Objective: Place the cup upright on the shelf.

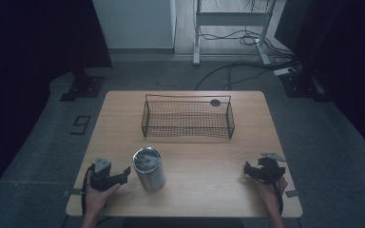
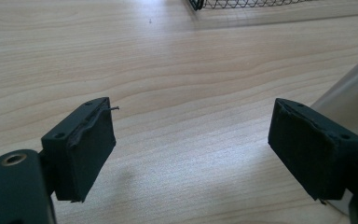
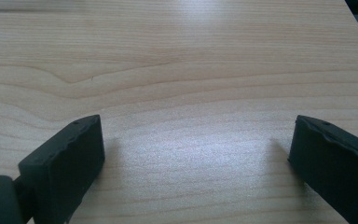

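A shiny metal can [image 1: 148,168] stands upright on the wooden table [image 1: 204,166], near its front left. My left gripper [image 1: 125,174] lies just left of the can, held in a hand, pointing toward it. In the left gripper view its jaws [image 2: 191,121] stand wide apart over bare wood, and the can's side [image 2: 354,98] rises just behind the right jaw. My right gripper [image 1: 247,171] rests near the front right edge, held in the other hand. Its jaws [image 3: 196,135] are also wide apart with nothing between them.
A black wire basket [image 1: 145,118] sits at the back middle of the table, with a small dark disc [image 1: 215,102] at its far right corner. Its corner [image 2: 242,3] shows at the top of the left gripper view. Cables and a desk frame [image 1: 197,33] lie beyond.
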{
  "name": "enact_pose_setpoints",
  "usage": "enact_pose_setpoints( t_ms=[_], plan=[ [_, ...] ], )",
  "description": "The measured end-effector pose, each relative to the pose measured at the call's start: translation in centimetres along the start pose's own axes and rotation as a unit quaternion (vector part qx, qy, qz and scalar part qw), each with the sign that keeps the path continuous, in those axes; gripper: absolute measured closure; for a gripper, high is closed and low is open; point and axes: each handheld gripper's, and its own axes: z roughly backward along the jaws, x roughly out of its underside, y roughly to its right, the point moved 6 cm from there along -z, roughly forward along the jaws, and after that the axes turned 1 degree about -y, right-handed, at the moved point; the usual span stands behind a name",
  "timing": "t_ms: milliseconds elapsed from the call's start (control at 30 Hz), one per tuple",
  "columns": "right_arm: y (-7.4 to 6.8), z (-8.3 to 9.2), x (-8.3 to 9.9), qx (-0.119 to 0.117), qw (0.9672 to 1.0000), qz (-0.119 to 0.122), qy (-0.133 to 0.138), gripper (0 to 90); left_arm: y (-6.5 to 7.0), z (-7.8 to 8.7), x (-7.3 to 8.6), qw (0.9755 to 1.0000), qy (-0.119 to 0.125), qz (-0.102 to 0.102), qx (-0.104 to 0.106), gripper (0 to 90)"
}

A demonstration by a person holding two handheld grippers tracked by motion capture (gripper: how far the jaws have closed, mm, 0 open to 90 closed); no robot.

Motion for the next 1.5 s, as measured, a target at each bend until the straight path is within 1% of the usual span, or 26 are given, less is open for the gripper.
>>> enact_pose_setpoints(
  t_ms=[300, 500, 767, 833, 867, 967, 1000, 1100, 1133, 1167, 1200, 1233, 1300, 1333, 1400, 1433, 1467, 1500],
  plan=[
    [0.0, 0.0, 0.0, 0.000, 1.0000, 0.000, 0.000, 3.1, -0.6, 0.9, -0.3, 0.9998, 0.013, 0.012, 0.002, 14.4],
    [0.0, 0.0, 0.0, 0.000, 1.0000, 0.000, 0.001, 3.1, -0.6, 1.2, -0.5, 0.9998, 0.018, 0.013, 0.002, 14.4],
    [0.1, 0.0, 0.0, -0.002, 1.0000, 0.001, 0.001, 4.0, -0.4, 1.6, -0.7, 0.9997, 0.022, 0.010, 0.007, 14.5],
    [0.2, 0.0, 0.0, -0.002, 1.0000, 0.001, 0.002, 4.1, -0.3, 1.8, -0.8, 0.9996, 0.025, 0.008, 0.007, 14.5],
    [0.2, 0.0, 0.0, -0.002, 1.0000, 0.001, 0.002, 4.2, -0.1, 2.3, -1.0, 0.9995, 0.030, 0.003, 0.007, 14.4],
    [0.2, 0.0, 0.0, -0.002, 1.0000, 0.001, 0.002, 4.3, 0.1, 2.8, -1.3, 0.9993, 0.035, 0.001, 0.012, 13.8],
    [0.2, 0.0, 0.0, -0.002, 1.0000, 0.001, 0.002, 4.3, 0.4, 3.1, -1.5, 0.9991, 0.039, -0.003, 0.019, 13.1],
    [0.2, 0.0, 0.0, -0.002, 1.0000, 0.001, 0.002, 4.4, 0.6, 3.4, -1.7, 0.9989, 0.040, -0.005, 0.025, 11.2],
    [0.2, 0.0, 0.0, -0.002, 1.0000, 0.001, 0.002, 4.3, 0.9, 3.6, -1.7, 0.9985, 0.038, -0.007, 0.038, 10.4],
    [0.2, 0.0, 0.0, -0.002, 1.0000, 0.001, 0.002, 4.3, 0.9, 3.6, -1.7, 0.9985, 0.038, -0.007, 0.038, 9.7],
    [0.2, 0.0, 0.0, -0.002, 1.0000, 0.001, 0.002, 4.4, 1.1, 3.7, -1.7, 0.9980, 0.039, -0.009, 0.048, 9.7],
    [0.2, 0.0, 0.0, -0.002, 1.0000, 0.001, 0.002, 4.4, 1.3, 4.0, -1.8, 0.9974, 0.041, -0.015, 0.058, 7.7],
    [0.2, 0.0, 0.0, -0.002, 1.0000, 0.001, 0.002, 4.4, 1.7, 4.4, -1.9, 0.9962, 0.046, -0.022, 0.071, 6.7],
    [0.2, 0.0, 0.0, -0.002, 1.0000, 0.001, 0.002, 4.4, 1.7, 4.4, -1.9, 0.9962, 0.046, -0.022, 0.071, 6.1],
    [0.2, 0.0, 0.0, -0.002, 1.0000, 0.001, 0.002, 4.4, 2.3, 5.1, -2.3, 0.9942, 0.055, -0.027, 0.088, 5.5],
    [0.2, 0.0, 0.0, -0.002, 1.0000, 0.001, 0.002, 4.4, 2.5, 5.4, -2.4, 0.9936, 0.057, -0.031, 0.093, 5.3],
    [0.2, 0.0, 0.0, -0.002, 1.0000, 0.001, 0.002, 4.3, 2.5, 5.4, -2.4, 0.9936, 0.057, -0.031, 0.093, 5.1],
    [0.2, 0.0, 0.0, -0.002, 1.0000, 0.001, 0.002, 4.3, 3.0, 5.8, -2.6, 0.9926, 0.060, -0.035, 0.100, 4.9]
  ],
)
